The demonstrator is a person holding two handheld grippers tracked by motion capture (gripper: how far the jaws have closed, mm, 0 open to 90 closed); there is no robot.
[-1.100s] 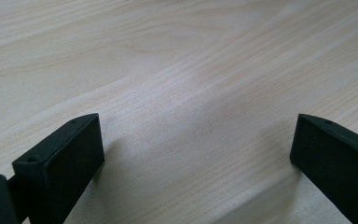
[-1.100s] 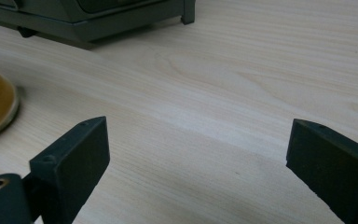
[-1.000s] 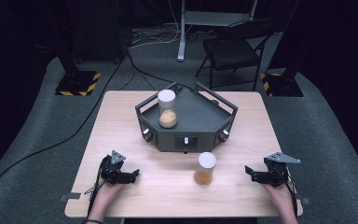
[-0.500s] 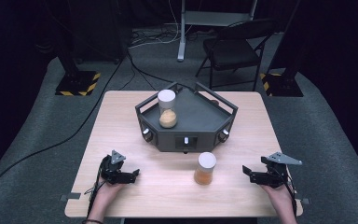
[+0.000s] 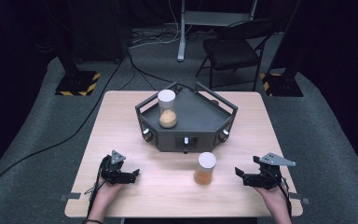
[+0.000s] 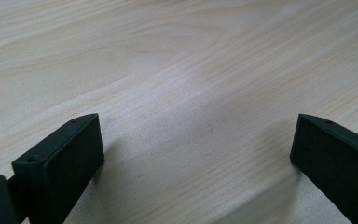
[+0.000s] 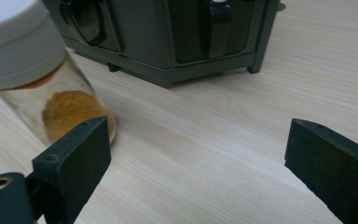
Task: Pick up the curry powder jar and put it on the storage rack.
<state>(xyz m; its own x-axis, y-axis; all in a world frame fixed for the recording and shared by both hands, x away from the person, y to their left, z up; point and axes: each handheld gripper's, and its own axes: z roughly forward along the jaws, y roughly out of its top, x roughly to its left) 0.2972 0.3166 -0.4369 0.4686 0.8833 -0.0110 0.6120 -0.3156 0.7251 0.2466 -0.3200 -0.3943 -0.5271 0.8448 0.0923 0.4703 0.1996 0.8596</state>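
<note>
High view, item one: clear cylindrical jar with a white lid and orange powder inside (image 5: 205,168), upright on the pale wooden desk (image 5: 121,126), just in front of the dark grey angular tray stand (image 5: 200,123) and apart from it. Right claw (image 5: 240,175): level with the jar, to its right, near but not touching; jaws wide, nothing between them. Right gripper view: same jar (image 7: 37,79) at far left, behind the left jaw, with bare desk (image 7: 205,154) between the jaws and the stand's front (image 7: 168,42) beyond. Left claw (image 5: 133,174): resting low on the desk near its front left edge, well apart from the jar; jaws wide and empty, with wood grain (image 6: 191,116) alone between them in the left gripper view. Second clear white-lidded jar of orange powder (image 5: 167,108): upright on the stand's left side. Beyond the desk: grey carpet (image 5: 42,135) and a black folding chair (image 5: 235,51).
</note>
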